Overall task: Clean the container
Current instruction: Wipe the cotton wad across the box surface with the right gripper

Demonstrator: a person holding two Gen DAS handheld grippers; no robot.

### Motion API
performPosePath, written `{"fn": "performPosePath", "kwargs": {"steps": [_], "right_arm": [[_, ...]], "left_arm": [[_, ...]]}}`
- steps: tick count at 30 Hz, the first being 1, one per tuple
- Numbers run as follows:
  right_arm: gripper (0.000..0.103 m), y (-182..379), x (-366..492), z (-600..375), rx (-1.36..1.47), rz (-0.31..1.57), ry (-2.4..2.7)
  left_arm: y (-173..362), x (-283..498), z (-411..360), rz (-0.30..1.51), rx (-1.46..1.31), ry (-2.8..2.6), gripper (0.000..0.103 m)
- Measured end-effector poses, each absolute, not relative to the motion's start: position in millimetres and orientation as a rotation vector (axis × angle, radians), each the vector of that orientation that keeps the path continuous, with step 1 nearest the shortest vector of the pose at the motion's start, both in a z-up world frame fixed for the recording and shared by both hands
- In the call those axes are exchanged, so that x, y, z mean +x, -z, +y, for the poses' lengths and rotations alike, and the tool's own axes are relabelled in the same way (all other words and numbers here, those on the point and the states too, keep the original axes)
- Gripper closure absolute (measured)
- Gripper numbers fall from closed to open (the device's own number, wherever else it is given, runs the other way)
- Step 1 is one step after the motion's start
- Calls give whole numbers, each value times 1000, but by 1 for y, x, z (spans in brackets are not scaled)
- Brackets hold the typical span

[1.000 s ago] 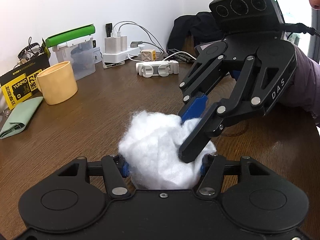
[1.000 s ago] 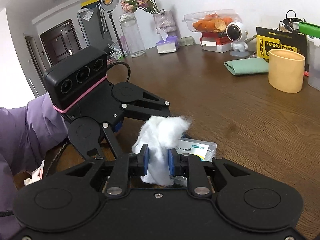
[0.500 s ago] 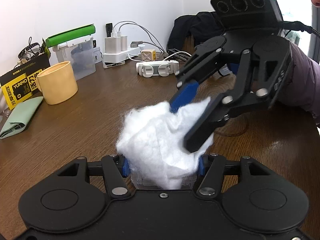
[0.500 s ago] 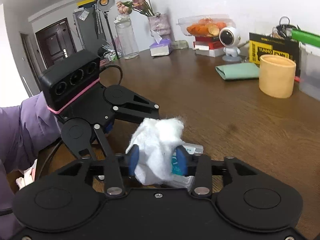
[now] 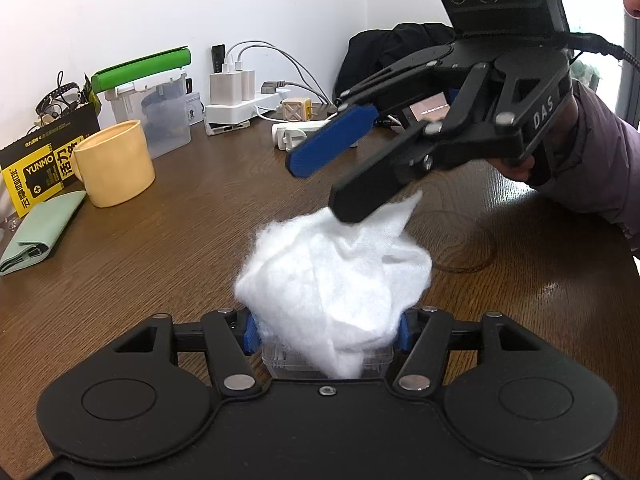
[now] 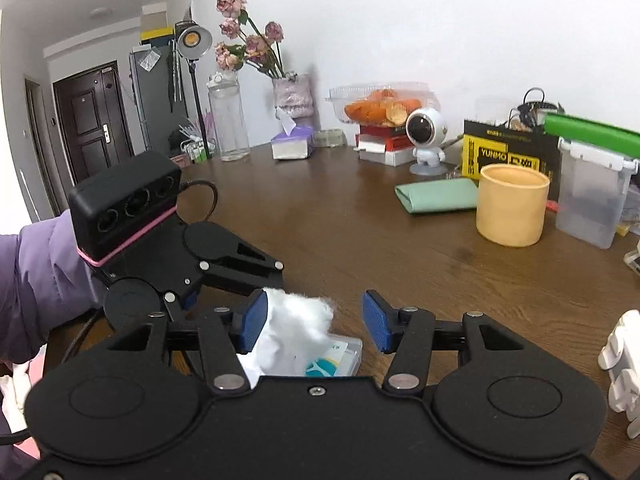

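The left hand-held gripper (image 5: 325, 326) is grasping the clear container (image 5: 326, 364) under the white wad (image 5: 336, 272), while the right hand-held gripper (image 6: 314, 320) is opening just above that wad, gripping nothing.

Wad on the container, cup off to the left

The cotton wad (image 5: 336, 276) is sitting on the container (image 5: 326, 362) between the left hand-held gripper (image 5: 325, 334) pads; the cup (image 5: 114, 162) is standing far left on the tabletop (image 5: 180, 240), the cloth (image 5: 38, 230) lying beside it.

- Brown wooden table (image 5: 168, 248) fills mid-frame.
- Yellow cup (image 5: 114, 162), green cloth (image 5: 38, 232), yellow-black box (image 5: 40, 160) at left.
- Power strip (image 5: 236, 110) at upper centre.
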State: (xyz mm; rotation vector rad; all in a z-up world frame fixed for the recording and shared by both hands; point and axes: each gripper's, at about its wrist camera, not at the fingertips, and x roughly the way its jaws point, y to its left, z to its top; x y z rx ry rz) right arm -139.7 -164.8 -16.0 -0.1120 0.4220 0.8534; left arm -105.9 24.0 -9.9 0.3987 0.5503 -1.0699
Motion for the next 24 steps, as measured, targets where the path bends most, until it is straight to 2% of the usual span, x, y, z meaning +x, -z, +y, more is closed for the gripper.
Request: {"fn": "performPosePath", "kwargs": {"steps": [3,5,7,10,17,20,21,24], "right_arm": [[45,18,-139,-163,-130,419,-825],[37,16,-140,-165,-133,395,-792],[23,13,-144,-170,-123,336,-754],[15,11,-144,-175,-127,303,-752],[13,22,-137,-167,-130,370,-820],[17,23,-146,-159,-121,338,-914],[25,25,-148,-156,-126,338,-938],[61,32,-146,-143,-169,423,-978]], "left_arm": [[10,-107,22,551,397,1065,44],[10,-107,22,552,397,1066,44],[10,-107,22,552,397,1066,44],[10,-107,22,553,395,1067,44],[10,-107,23,552,397,1070,44],[10,-108,22,546,404,1073,44],[10,-108,22,547,404,1074,44],[10,-107,22,548,403,1076,44]]}}
